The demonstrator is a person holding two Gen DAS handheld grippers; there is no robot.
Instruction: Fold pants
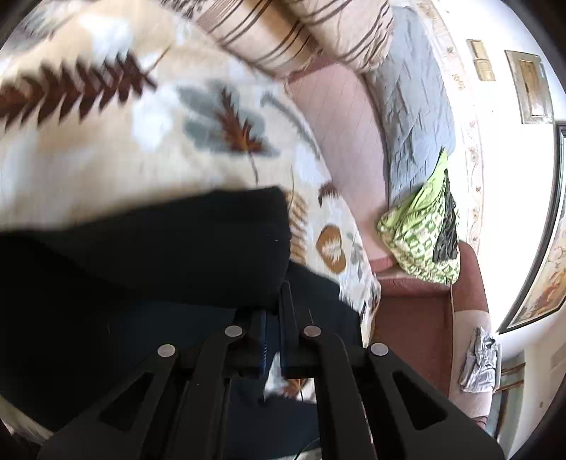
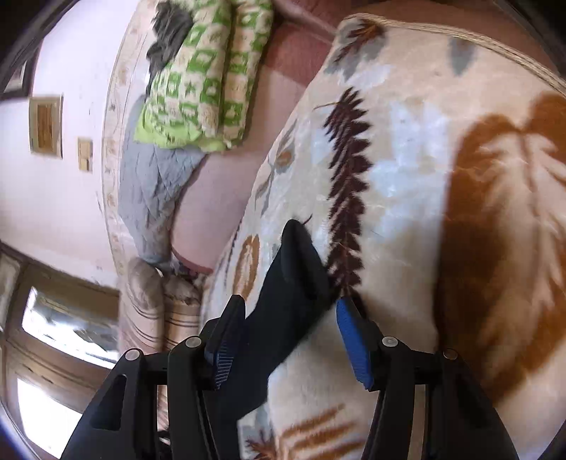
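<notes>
Black fabric filled the lower left of the left wrist view: the pants lay on a cream blanket printed with brown and grey leaves, their upper edge folded into a thick band. The left gripper was closed, its two fingers drawn together at the edge of the dark cloth; whether cloth was actually pinched between the pads could not be told, as everything there was black and blurred.

In the right wrist view a narrow part of the pants ran up between the fingers of the right gripper and ended in a rounded tip on the blanket. That gripper stood partly open, with blue pads visible on both sides. The left pad lay against the cloth, while the right pad stood just beside it, so the fabric was not clamped.

Beyond the blanket lay a pink sheet, a green-patterned bedding roll, a grey quilt along the wall, and a striped pillow.
</notes>
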